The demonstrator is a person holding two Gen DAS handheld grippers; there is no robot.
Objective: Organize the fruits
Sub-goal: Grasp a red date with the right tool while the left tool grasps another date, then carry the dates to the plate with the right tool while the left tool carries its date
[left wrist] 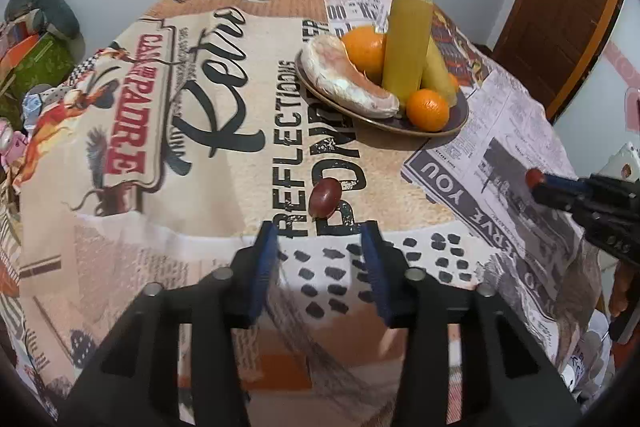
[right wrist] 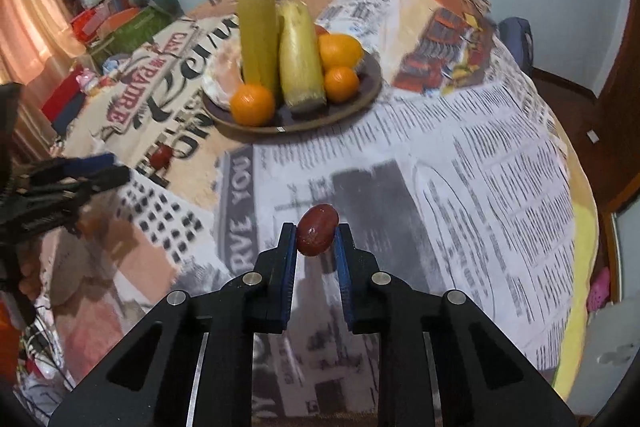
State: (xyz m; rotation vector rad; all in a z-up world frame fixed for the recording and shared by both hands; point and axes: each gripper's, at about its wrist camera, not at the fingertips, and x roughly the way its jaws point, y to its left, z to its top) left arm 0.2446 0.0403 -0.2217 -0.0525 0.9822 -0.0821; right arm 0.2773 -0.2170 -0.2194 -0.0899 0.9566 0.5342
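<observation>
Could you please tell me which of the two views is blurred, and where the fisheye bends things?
Right wrist view: tablecloth print smeared, held red fruit fairly sharp. Left wrist view: crisp; table edge bows, corners are black.

Tablecloth [left wrist: 224, 187] print reads "REFLECTIONS", "PADRE", script "Retro"; newspaper patch [right wrist: 240, 203] on it reads "SERVE YOU", partly cut.

A dark round plate [left wrist: 456, 123] sits toward the far side of the printed tablecloth [left wrist: 224, 187]. On it stand a tall yellow block [left wrist: 406, 47] and a pale corn cob [right wrist: 300, 55], with three oranges [right wrist: 253, 105] around them and a round bread ring [left wrist: 344, 79] at their left. A small reddish-brown oval fruit [left wrist: 326, 197] lies on the cloth before the plate, just ahead of the left gripper [left wrist: 322, 239]. To its right, the right gripper [right wrist: 316, 239] holds a second reddish-brown oval fruit [right wrist: 317, 230] above the cloth.
</observation>
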